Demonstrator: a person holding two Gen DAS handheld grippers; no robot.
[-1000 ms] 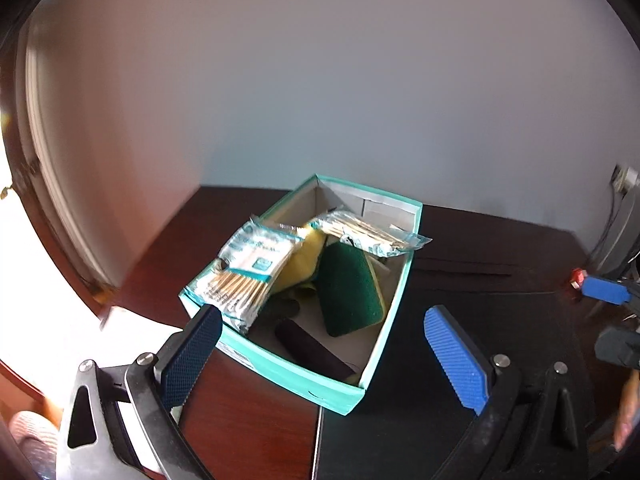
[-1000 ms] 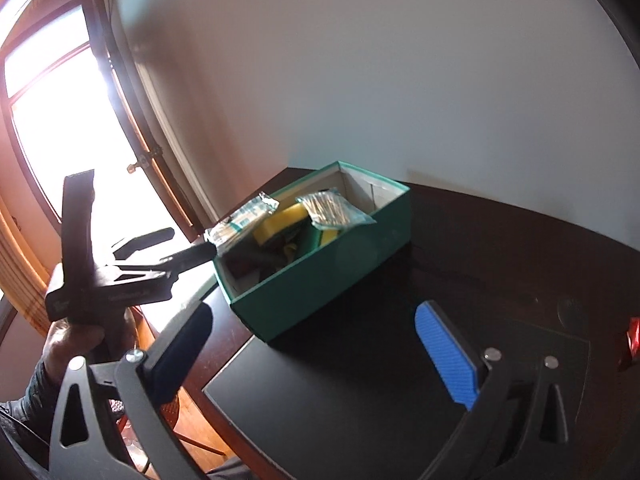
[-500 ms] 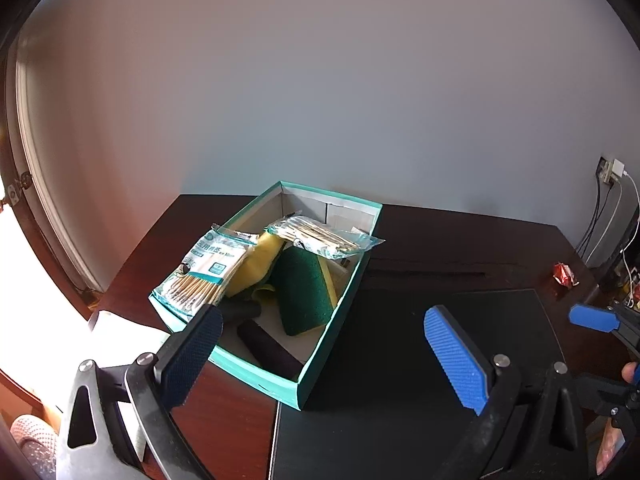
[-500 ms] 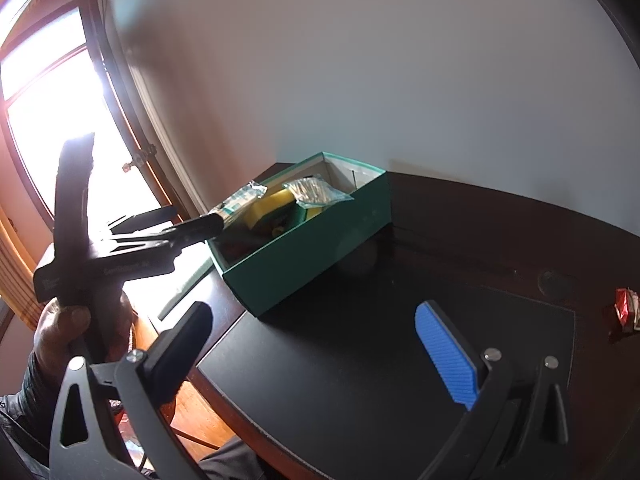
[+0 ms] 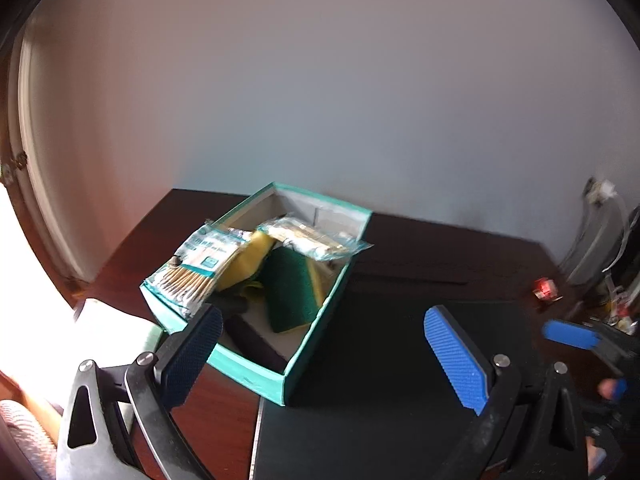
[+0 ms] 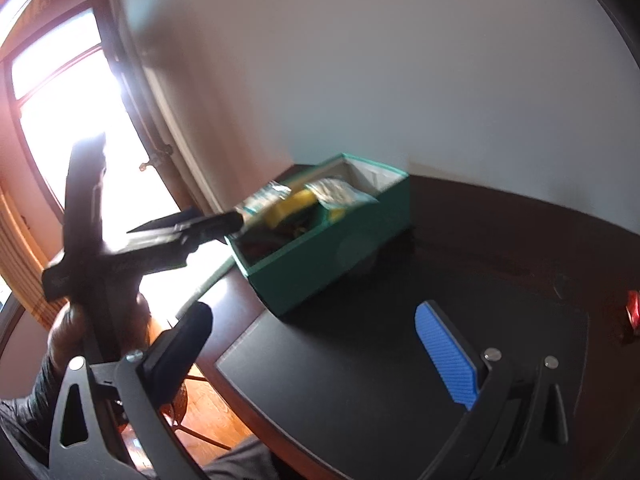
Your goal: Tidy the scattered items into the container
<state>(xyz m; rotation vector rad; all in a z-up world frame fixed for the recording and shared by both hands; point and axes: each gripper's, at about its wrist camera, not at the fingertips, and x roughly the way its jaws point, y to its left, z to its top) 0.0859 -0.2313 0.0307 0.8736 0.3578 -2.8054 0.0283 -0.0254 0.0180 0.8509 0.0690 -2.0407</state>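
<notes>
A teal box (image 5: 304, 354) stands on the dark table. Inside it are two packs of cotton swabs (image 5: 200, 268), yellow and green sponges (image 5: 290, 292) and a black cylinder (image 5: 256, 346). My left gripper (image 5: 324, 344) hovers open and empty just in front of the box's near wall. My right gripper (image 6: 312, 344) is open and empty over the black mat (image 6: 360, 364), to the right of the box (image 6: 320, 264). In the right wrist view a hand holds the left gripper (image 6: 212, 220) at the box's left end.
A small red wrapped item (image 5: 544, 289) lies on the table at the far right, also seen as the red item (image 6: 634, 312). A grey wall rises behind the box. A bright window (image 6: 60, 128) is on the left. Cables and clutter (image 5: 604, 240) sit at the right edge.
Both views shifted and are blurred by motion. The box looks larger in the right wrist view, so the right gripper came closer. Both grippers stayed open and empty.
</notes>
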